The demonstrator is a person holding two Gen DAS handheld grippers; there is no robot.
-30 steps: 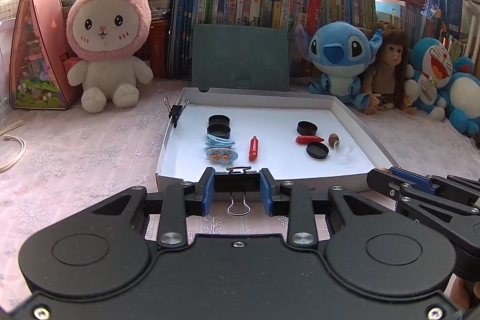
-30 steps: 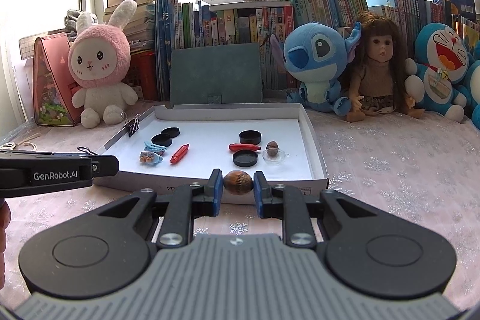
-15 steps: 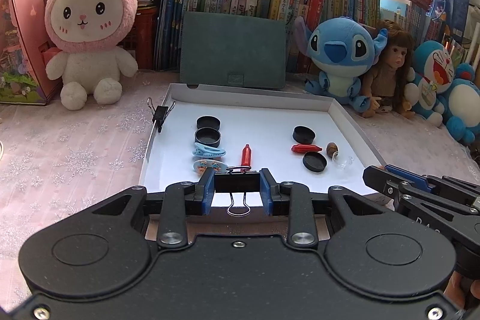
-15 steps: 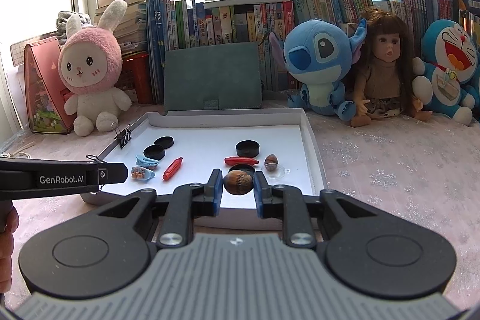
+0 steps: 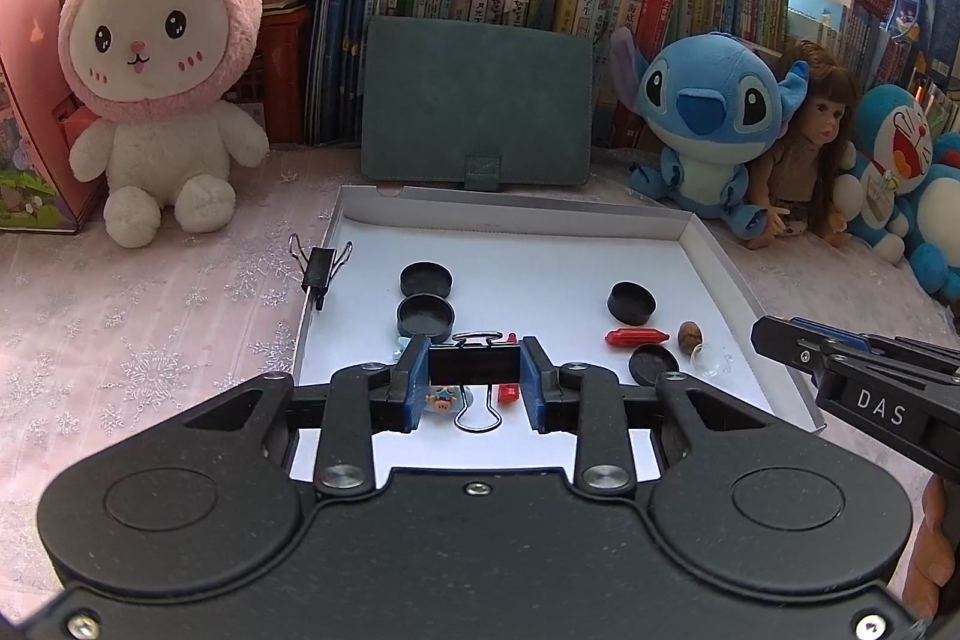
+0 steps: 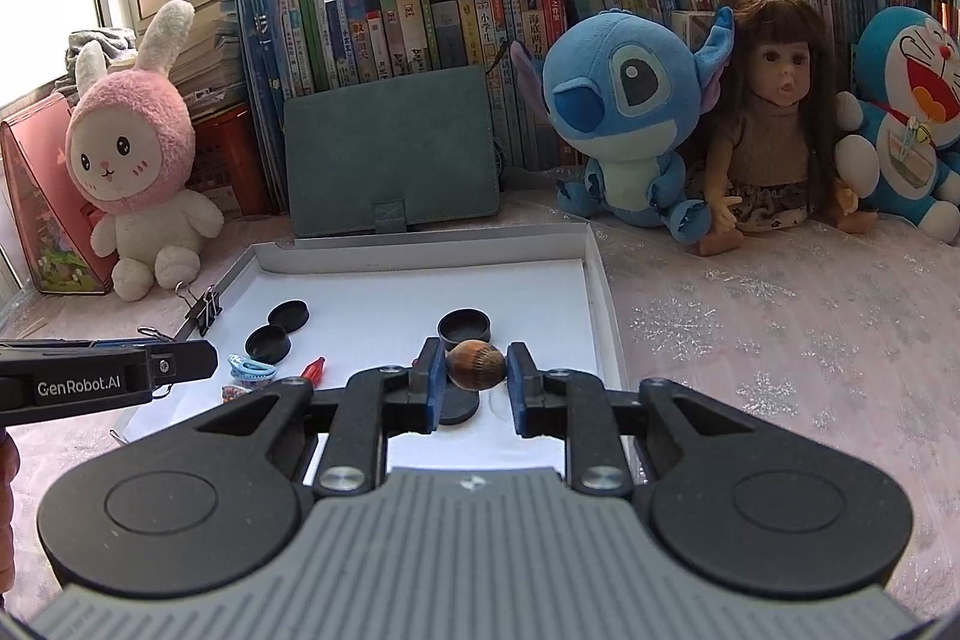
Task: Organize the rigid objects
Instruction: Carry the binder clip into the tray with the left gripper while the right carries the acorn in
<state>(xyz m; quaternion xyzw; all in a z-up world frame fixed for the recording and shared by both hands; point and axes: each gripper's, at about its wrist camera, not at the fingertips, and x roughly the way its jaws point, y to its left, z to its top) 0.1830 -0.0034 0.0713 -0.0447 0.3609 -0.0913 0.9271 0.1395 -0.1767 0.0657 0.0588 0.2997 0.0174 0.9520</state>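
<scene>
We are carrying two things at once toward the white tray (image 5: 708, 256). Our left gripper (image 5: 474, 367) is clamped on a black binder clip (image 5: 474, 363), its wire handles sticking out above and below the jaws. Our right gripper (image 6: 476, 364) is clamped on a brown walnut (image 6: 476, 364), pinched between the two blue pads.

What has changed over the last second is our position: earlier both loads hung in front of the tray's near wall, and now they sit over the white floor in the lower middle of each view. Neither grip has shifted.

In the left view the tray's left half holds two black caps (image 5: 425, 298), a small cartoon charm (image 5: 441, 396) and a red piece (image 5: 509, 391) just under the clip; the right half holds another black cap (image 5: 631, 301), a red crayon (image 5: 636, 337), a second nut (image 5: 690, 335) and a clear cap (image 5: 711, 364). A second binder clip (image 5: 318, 268) is clipped on the tray's left wall.

We judge that both loads are now where they can be set down, each probably beside its like: the walnut near the other nut, the clip on the left side.
</scene>
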